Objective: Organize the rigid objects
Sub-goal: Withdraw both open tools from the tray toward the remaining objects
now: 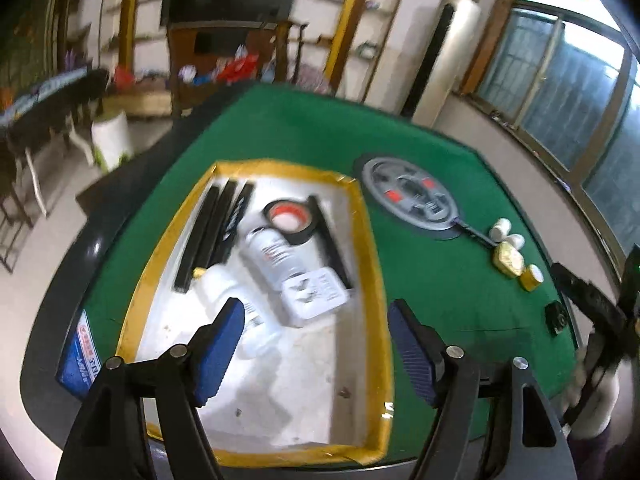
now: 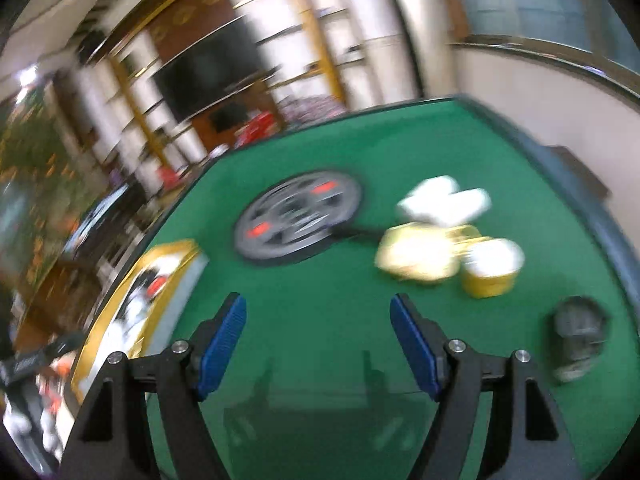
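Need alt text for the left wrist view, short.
Open left gripper hangs empty over a yellow-rimmed tray on a green table. The tray holds white bottles, a tape roll, a white adapter and black bars. Yellow and white pieces lie right of it.

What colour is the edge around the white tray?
Yellow; the shallow white tray's rim shows best in the left wrist view.

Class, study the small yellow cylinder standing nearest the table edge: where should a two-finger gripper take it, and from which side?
Grip the yellow cylinder across its round side wall, coming from the near side. It stands upright, its near side is clear, and a gold block crowds its left.
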Action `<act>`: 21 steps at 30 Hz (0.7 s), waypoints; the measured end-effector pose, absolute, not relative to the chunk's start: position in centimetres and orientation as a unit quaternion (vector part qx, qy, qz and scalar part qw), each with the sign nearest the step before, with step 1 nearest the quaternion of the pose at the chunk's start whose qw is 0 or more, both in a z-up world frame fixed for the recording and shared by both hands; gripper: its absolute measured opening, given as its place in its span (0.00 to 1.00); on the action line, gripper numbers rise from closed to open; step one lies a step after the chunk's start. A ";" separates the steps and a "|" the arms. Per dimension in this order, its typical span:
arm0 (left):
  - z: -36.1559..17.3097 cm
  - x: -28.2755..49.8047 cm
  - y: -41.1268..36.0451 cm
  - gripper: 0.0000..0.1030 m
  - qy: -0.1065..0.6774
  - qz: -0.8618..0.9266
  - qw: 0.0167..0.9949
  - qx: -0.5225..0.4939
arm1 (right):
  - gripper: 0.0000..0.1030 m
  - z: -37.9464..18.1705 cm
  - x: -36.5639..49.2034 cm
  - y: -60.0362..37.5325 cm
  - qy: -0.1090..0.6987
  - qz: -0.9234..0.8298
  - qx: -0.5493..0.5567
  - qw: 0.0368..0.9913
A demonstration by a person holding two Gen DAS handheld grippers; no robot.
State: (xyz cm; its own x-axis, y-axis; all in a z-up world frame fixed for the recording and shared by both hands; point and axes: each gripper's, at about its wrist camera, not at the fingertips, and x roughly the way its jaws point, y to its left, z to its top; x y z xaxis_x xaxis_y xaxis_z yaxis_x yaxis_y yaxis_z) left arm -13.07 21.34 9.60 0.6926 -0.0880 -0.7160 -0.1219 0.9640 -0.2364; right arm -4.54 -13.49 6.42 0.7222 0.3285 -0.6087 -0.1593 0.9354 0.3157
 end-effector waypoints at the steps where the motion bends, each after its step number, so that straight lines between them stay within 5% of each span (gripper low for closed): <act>1: 10.1 -13.5 20.4 0.76 0.384 0.003 0.915 -0.122 | 0.73 6.5 -4.3 -15.4 0.346 0.111 0.129 0.923; 8: 9.9 -13.1 13.3 0.78 0.395 -0.079 0.913 -0.065 | 0.73 5.4 -1.9 -24.1 0.384 0.052 0.167 0.906; 21: 8.3 -13.5 11.2 0.78 0.427 -0.089 0.897 -0.068 | 0.72 2.4 9.5 -19.8 0.463 0.127 0.181 0.859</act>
